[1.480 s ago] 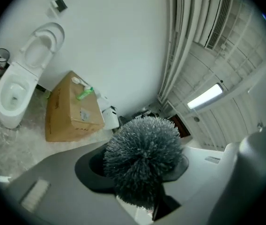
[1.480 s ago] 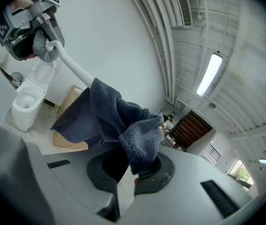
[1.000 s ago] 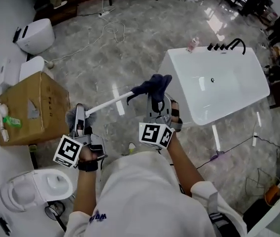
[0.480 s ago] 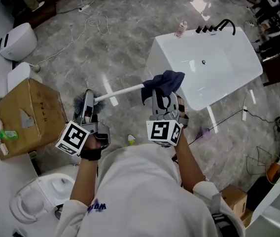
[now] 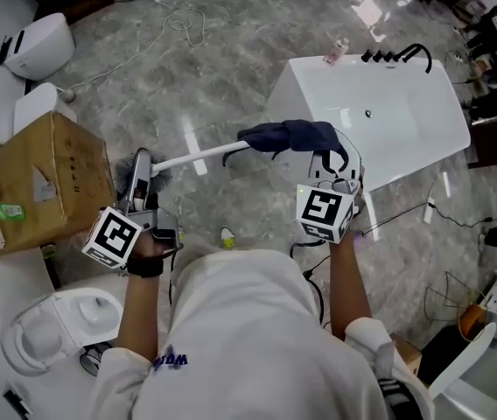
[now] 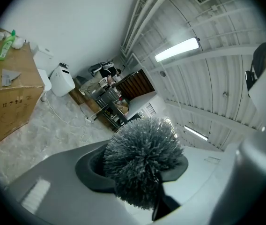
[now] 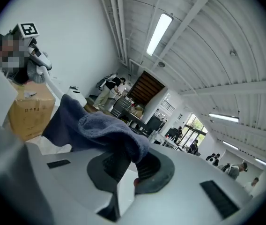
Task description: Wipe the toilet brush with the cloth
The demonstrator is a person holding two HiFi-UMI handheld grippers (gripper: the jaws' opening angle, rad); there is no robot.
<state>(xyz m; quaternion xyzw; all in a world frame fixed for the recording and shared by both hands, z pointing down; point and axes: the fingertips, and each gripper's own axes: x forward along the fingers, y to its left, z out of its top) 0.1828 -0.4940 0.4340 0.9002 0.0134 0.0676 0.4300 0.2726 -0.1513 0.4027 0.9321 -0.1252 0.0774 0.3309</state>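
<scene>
The toilet brush lies level in front of me, its grey bristle head [image 5: 124, 180] at the left and its white handle [image 5: 200, 156] running right. My left gripper [image 5: 140, 175] is shut on the brush near the head. The bristles [image 6: 142, 158] fill the left gripper view just past the jaws. A dark blue cloth [image 5: 290, 135] is draped over the handle's far right end. My right gripper [image 5: 329, 157] is shut on that cloth [image 7: 100, 128], which bunches over its pads in the right gripper view.
A white bathtub [image 5: 406, 147] stands to the right, close behind the cloth, with a small bottle [image 5: 338, 51] on its rim. A cardboard box [image 5: 43, 182] is at the left, a toilet [image 5: 56, 331] below it. Cables [image 5: 187, 29] trail over the marble floor.
The right gripper has moved right and a little up, drawing the cloth out along the handle's end. The left gripper with the brush head has shifted slightly left.
</scene>
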